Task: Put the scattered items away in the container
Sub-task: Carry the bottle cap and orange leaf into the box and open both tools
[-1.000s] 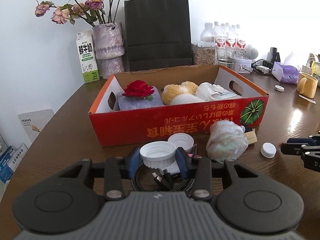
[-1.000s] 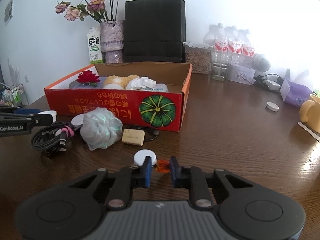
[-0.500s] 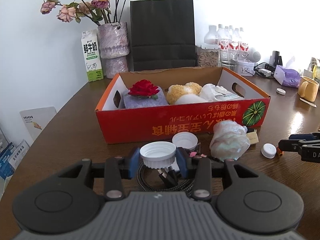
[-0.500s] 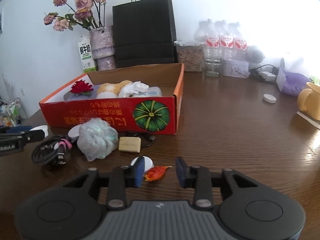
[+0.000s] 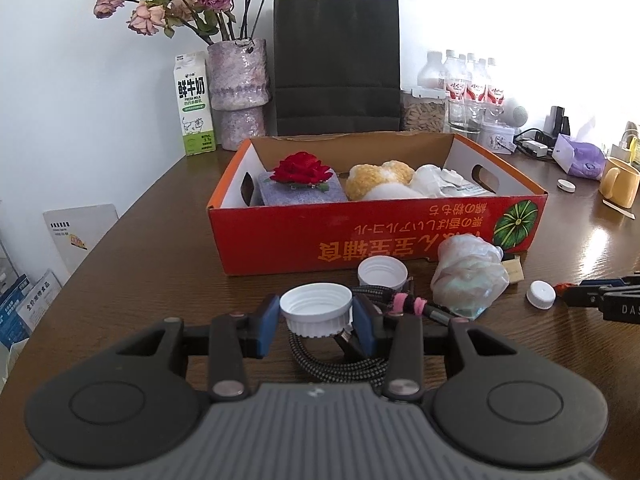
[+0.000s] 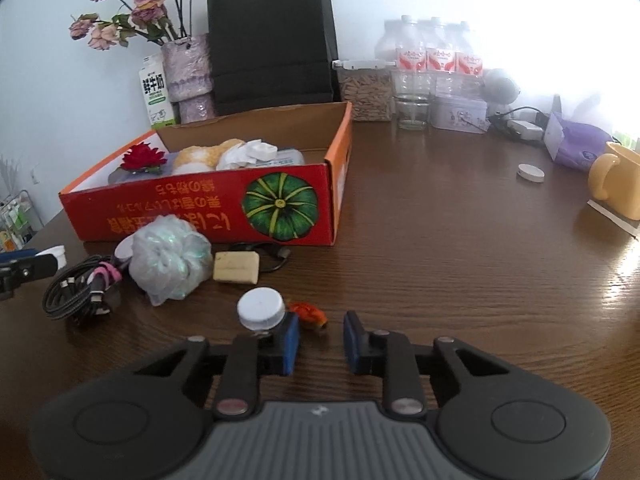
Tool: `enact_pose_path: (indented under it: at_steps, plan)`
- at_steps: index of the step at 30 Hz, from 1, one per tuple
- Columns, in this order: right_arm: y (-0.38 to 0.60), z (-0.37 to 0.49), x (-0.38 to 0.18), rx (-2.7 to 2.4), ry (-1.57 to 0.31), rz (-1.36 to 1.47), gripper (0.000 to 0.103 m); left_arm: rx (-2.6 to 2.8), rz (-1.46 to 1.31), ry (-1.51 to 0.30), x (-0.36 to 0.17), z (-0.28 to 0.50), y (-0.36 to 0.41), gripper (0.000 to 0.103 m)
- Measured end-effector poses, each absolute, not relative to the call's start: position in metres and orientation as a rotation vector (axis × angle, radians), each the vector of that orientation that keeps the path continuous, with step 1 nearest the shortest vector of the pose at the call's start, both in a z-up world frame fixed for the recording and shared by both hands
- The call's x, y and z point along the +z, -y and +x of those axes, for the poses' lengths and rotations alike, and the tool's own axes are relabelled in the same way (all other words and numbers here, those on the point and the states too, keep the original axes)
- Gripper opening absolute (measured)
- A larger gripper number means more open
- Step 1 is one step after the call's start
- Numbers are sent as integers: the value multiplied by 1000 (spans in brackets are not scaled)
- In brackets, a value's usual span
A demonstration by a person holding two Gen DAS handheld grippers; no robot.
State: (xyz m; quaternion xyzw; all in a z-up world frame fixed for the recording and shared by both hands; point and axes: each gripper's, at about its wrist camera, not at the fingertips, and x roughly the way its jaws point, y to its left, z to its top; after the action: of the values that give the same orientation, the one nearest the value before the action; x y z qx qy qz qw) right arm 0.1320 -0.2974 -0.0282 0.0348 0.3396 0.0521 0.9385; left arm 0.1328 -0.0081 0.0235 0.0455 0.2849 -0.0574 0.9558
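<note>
My left gripper is shut on a wide white jar lid, held above a coiled braided cable in front of the red cardboard box. The box holds a red rose, a grey pad, yellow and white soft items. My right gripper is open and empty, low over the table, with a small orange-red piece lying just beyond its fingertips. A small white cap lies by its left finger. A crumpled plastic bag, a beige block and a second white lid lie before the box.
A yellow mug, a purple tissue pack and a white disc sit at the right. A black paper bag, vase with dried roses, milk carton and bottles line the back wall.
My right gripper opened and let go of the orange-red piece, which now lies on the table. My left gripper rose and drew back a little with the lid.
</note>
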Motion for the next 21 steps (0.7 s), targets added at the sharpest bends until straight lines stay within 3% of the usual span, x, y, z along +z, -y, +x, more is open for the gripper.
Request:
enact_pose_path:
  at_steps: [6, 8, 11, 21]
  plan:
    - [285, 142, -29, 138, -695, -6, 23, -121, 96, -578, 23, 134, 10, 41]
    - [282, 143, -29, 143, -691, -25, 12, -120, 98, -579, 23, 134, 10, 41]
    - [280, 138, -24, 151, -665, -34, 12, -117, 88, -571, 24, 135, 9, 41]
    - [271, 153, 47, 158, -419, 0, 12, -122, 70, -403, 74, 154, 23, 41]
